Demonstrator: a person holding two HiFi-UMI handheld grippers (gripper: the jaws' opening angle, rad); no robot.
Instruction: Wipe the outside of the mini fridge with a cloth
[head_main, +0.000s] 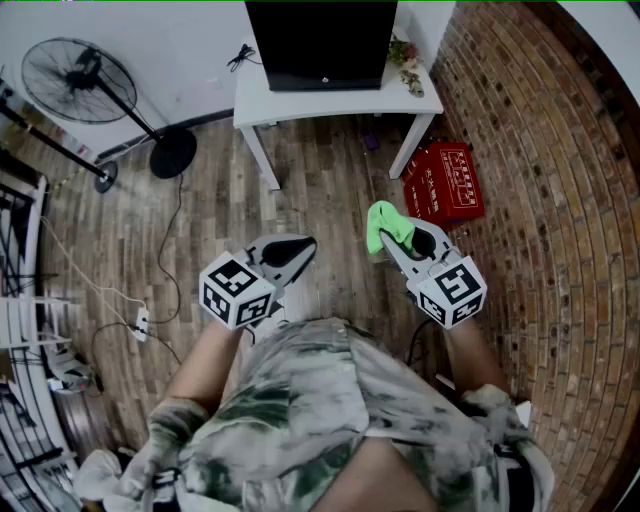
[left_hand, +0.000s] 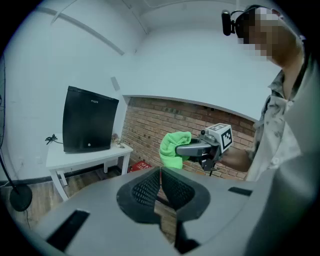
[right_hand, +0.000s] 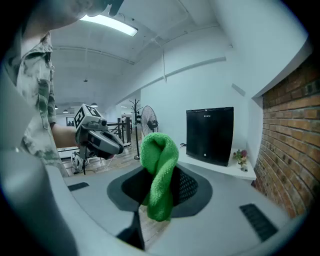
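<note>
A black mini fridge (head_main: 320, 42) stands on a white table (head_main: 265, 100) at the far side of the room; it also shows as the fridge (left_hand: 88, 120) in the left gripper view and the fridge (right_hand: 209, 135) in the right gripper view. My right gripper (head_main: 393, 232) is shut on a bright green cloth (head_main: 388, 226), which bulges up between its jaws as the cloth (right_hand: 159, 175). My left gripper (head_main: 297, 252) is shut with nothing in it, its pads (left_hand: 150, 190) pressed together. Both grippers hang in front of the person, well short of the fridge.
A red crate (head_main: 443, 185) sits on the wooden floor by the table's right leg, against the brick wall (head_main: 560, 200). A standing fan (head_main: 82, 82) is at the far left, with cables (head_main: 100, 290) trailing over the floor. Small flowers (head_main: 405, 60) stand beside the fridge.
</note>
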